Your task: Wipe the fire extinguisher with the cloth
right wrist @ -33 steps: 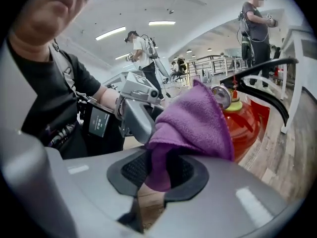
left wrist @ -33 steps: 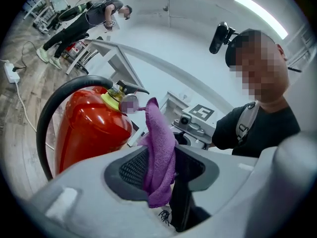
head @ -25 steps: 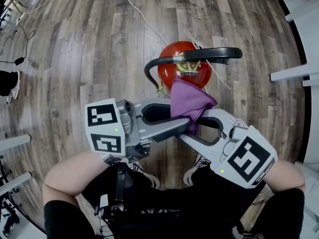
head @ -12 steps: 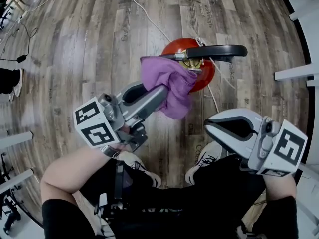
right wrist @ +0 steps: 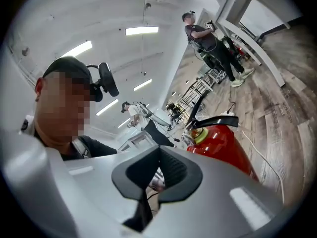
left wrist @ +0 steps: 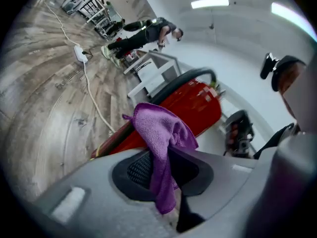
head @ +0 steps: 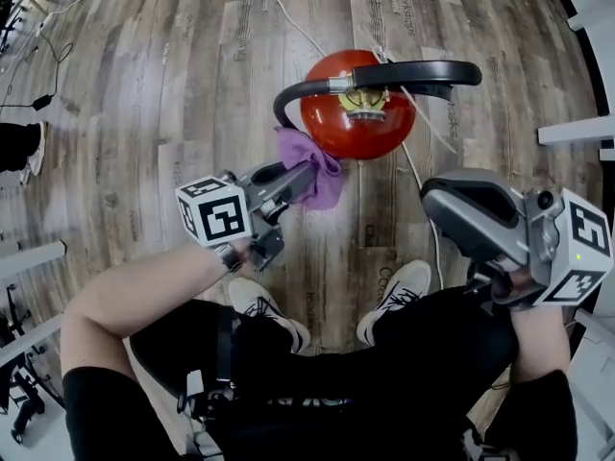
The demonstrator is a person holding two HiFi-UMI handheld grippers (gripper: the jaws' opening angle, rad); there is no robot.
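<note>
Extinguisher [head: 356, 123], one only and red, is standing upright on the wood floor [head: 144, 113] just ahead of my two feet, left shoe [head: 274, 320] and right shoe [head: 399, 291]. One black hose [head: 288, 104] is curving off its top and one black lever [head: 423, 72] is lying across it. I am holding two tongs. My left tongs [head: 300, 176] are pinching the one purple cloth [head: 315, 159]: the jaws have just been closing and are standing narrow with the fabric between the pads. The cloth is bunching past the tips and pressing against the extinguisher's red side, below the hose. My right tongs [head: 432, 200] are hanging fully closed with nothing in them, off to the right and apart from the extinguisher. One white cable [head: 288, 17] is running across the floor. Print is showing on the floorboards, too small for me to read.
</note>
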